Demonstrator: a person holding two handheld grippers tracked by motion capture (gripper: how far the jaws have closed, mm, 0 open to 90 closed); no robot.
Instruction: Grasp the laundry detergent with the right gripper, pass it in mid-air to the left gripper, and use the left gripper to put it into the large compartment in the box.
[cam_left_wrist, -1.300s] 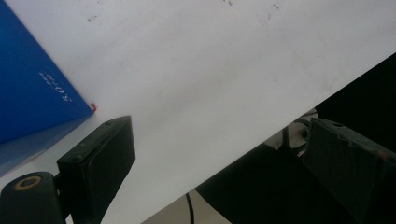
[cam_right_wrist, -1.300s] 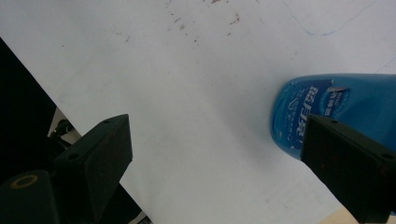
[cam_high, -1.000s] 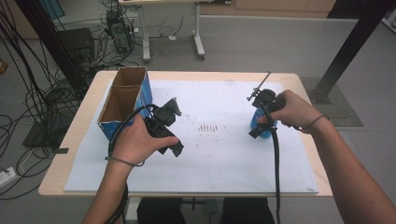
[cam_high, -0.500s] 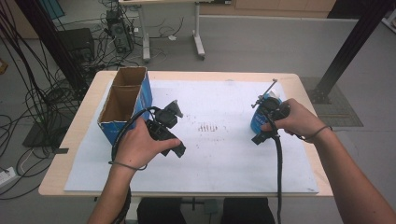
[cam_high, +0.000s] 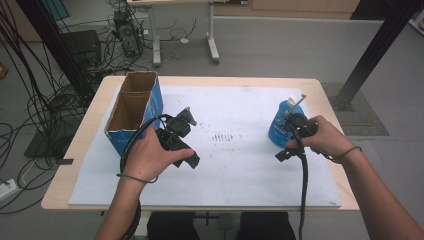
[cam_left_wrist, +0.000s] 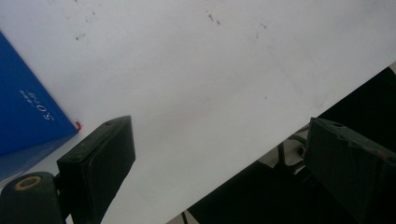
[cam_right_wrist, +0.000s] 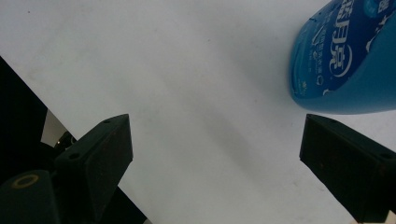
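High view shows the blue bottle (cam_high: 280, 125) standing up on the white sheet (cam_high: 235, 165), just beside the wide-open, empty right claw (cam_high: 295, 131), far across from the open, empty left claw (cam_high: 186, 117)

The blue bottle (cam_right_wrist: 348, 60) has big white Chinese letters on its side, with smaller white print below that is too tiny to read. The blue box (cam_left_wrist: 28, 112) has white print with the number "5.0".

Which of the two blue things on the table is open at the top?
The blue cardboard box at the table's left; the blue bottle at the right carries a pump on top.
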